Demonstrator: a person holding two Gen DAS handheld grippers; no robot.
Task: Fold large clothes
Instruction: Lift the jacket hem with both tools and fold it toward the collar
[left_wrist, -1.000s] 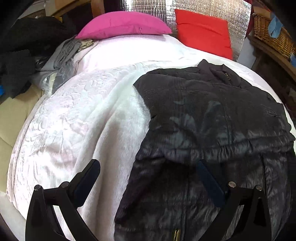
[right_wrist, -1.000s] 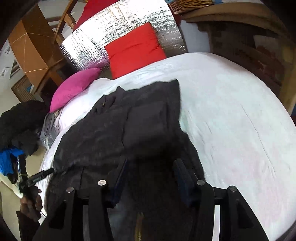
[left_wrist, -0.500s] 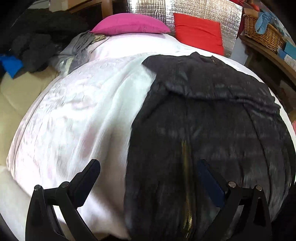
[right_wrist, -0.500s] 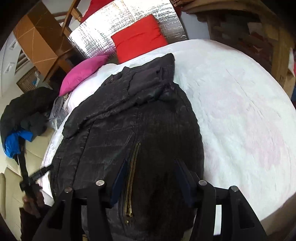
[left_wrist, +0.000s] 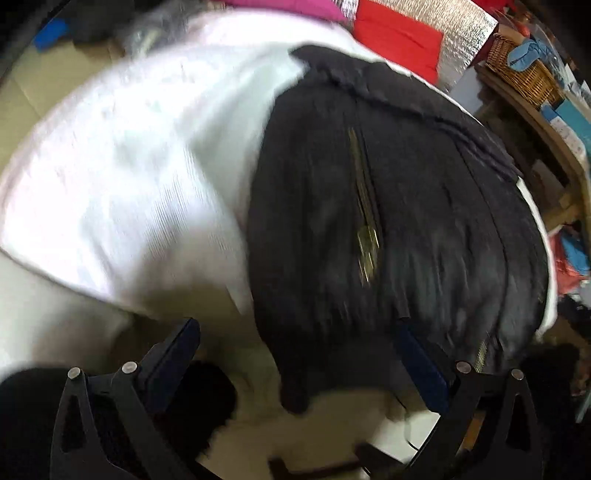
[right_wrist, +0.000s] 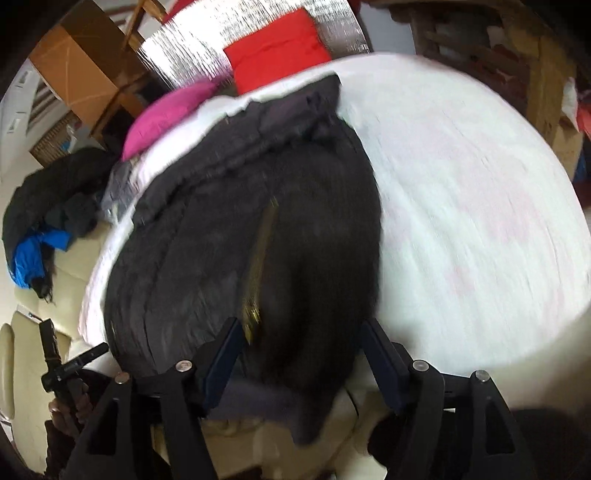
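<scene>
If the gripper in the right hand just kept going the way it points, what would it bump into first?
Most likely the black jacket: its hem hangs between the open jaws of the right gripper, which have just been opening. Blur makes depth uncertain, but nothing else shows in between.

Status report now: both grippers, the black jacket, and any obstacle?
Left gripper open, empty. Right gripper just opening, jacket hem between jaws, not pressed. Black jacket flat on white bed, hem overhanging. No obstacle.

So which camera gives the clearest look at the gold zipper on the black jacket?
The left wrist view: the gold zipper runs down the middle of the black jacket, well lit and fully exposed despite motion blur. In the right wrist view the same zipper is dimmer, more smeared, and its lower end nears the right gripper's jaws.
</scene>
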